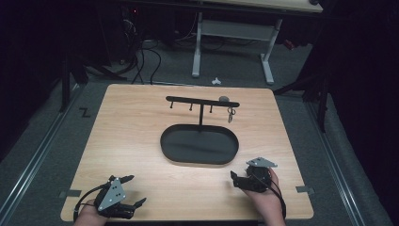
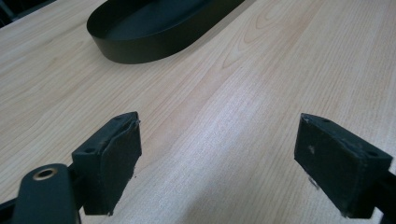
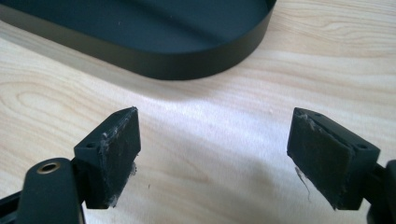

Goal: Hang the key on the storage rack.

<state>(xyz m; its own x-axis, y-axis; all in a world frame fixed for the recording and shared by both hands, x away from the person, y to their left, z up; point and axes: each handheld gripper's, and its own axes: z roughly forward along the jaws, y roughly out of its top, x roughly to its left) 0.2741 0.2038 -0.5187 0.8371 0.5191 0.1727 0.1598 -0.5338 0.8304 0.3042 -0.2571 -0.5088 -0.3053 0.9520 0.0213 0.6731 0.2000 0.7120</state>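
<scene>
Wooden table (image 1: 141, 141) seen from above, dim room. Near its centre sits a black stand (image 1: 200, 136): flat oval tray w/ a low rim as base, a thin upright post rising from its far edge, and a horizontal bar across the top w/ small pegs hanging down. A set of keys (image 1: 230, 114) dangles from the peg near the bar's right end; a small grey round object (image 1: 224, 99) rests on the bar just above it. Tray looks matte black and smooth inside.

Left gripper (image 1: 132, 190) is held at the near left corner of the table, well apart from the stand, jaws spread wide w/ nothing between them. In the left gripper view (image 2: 217, 158) the black pads frame bare wood, tray rim (image 2: 140, 51) up ahead.

Right gripper (image 1: 234, 177) is held near the right front edge, just short of the tray's near right curve, not touching it. Jaws also spread wide, holding nothing; right gripper view (image 3: 215, 154) shows worn pads (image 3: 119, 149) w/ frayed edges and the tray wall (image 3: 187, 65) close in front.
</scene>
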